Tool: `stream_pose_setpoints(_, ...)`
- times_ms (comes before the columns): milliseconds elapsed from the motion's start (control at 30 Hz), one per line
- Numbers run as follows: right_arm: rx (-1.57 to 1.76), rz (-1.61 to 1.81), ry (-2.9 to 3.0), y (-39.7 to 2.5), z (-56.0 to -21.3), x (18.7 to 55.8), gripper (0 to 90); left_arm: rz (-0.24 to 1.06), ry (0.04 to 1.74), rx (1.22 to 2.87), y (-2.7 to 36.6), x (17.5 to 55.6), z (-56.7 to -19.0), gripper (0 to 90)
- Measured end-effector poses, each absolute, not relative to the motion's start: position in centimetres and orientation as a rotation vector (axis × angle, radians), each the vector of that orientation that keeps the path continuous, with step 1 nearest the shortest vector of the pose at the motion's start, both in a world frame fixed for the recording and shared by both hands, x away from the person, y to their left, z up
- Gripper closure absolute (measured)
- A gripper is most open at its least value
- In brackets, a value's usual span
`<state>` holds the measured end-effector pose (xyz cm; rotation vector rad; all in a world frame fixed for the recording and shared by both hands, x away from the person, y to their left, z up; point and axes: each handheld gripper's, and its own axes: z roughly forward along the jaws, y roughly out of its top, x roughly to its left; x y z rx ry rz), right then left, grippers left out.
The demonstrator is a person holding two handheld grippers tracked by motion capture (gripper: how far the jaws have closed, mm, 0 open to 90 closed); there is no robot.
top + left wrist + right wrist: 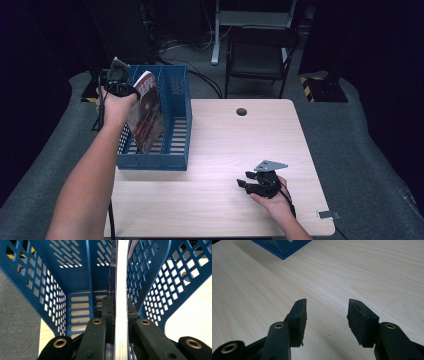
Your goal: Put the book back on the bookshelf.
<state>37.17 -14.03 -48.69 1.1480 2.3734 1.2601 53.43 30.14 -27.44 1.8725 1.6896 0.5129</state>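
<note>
High view: raised left gripper clamps magazine in blue rack.

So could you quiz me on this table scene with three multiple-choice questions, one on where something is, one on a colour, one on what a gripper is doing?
1. Where is the magazine?
A. flat on the table
B. standing in the file rack
C. on the chair

2. What colour is the file rack?
A. blue
B. red
C. white

3. How does the right gripper stand?
A. shut on a pen
B. shut on the magazine
C. open, holding nothing

Answers:
1 B: the high view shows it leaning inside the rack, with the left gripper clamped on its edge.
2 A: its perforated walls are blue.
3 C: its jaws stand apart over the bare table.
</note>
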Motion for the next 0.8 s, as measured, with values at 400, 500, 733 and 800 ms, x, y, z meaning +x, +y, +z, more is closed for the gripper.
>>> stream_pose_setpoints(400,1.141,1.252,2.378,-14.0,-48.8,37.2,49.3,0.498,1.669,1.872,30.0,53.5,-28.8,83.6)
stream_pose_setpoints(500,1.151,1.252,2.378,-14.0,-48.7,37.1,49.3,0.497,1.665,1.871,30.0,53.4,-29.0,83.6)
stream_pose_setpoints(733,1.154,1.254,2.378,-13.9,-48.8,37.2,49.3,0.504,1.632,1.898,30.2,52.9,-29.1,82.2)
stream_pose_setpoints(800,1.146,1.251,2.380,-13.9,-48.8,37.2,49.3,0.509,1.623,1.887,30.2,52.7,-29.2,81.7)
